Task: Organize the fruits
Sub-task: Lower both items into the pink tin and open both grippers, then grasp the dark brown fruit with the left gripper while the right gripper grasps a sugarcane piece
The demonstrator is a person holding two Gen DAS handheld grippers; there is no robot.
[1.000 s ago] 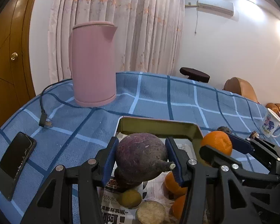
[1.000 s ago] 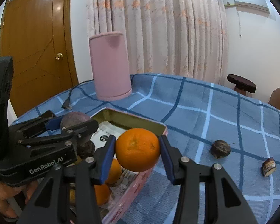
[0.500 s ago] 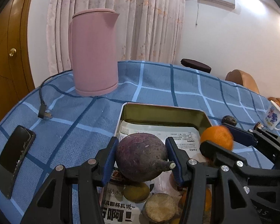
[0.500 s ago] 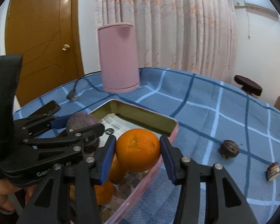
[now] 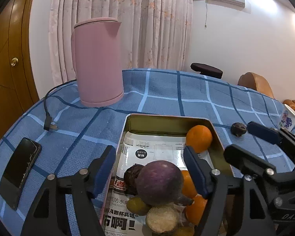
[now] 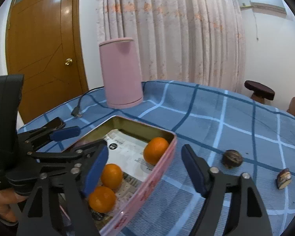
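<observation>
A metal tin (image 5: 167, 119) (image 6: 167, 153) lined with printed paper holds the fruit. My left gripper (image 5: 149, 167) is open above it; the round purple fruit (image 5: 159, 182) lies free on the pile below, beside oranges (image 5: 195, 209), a dark fruit (image 5: 131, 175) and a pale cut piece (image 5: 162, 219). My right gripper (image 6: 144, 165) is open over the tin's right rim. An orange (image 6: 156, 150) (image 5: 199, 138) rests in the tin's far right corner, two more oranges (image 6: 111, 176) nearer.
A pink kettle (image 5: 98, 63) with cord and plug (image 5: 50, 125) stands behind the tin. A black phone (image 5: 19, 172) lies at left. A dark fruit (image 6: 232, 158) and a cut piece (image 6: 284, 178) lie on the blue checked cloth at right. A mug (image 5: 288, 118) is far right.
Both grippers have opened. The purple fruit dropped from the left gripper onto the pile; the orange left the right gripper and now sits in the tin's far corner.
</observation>
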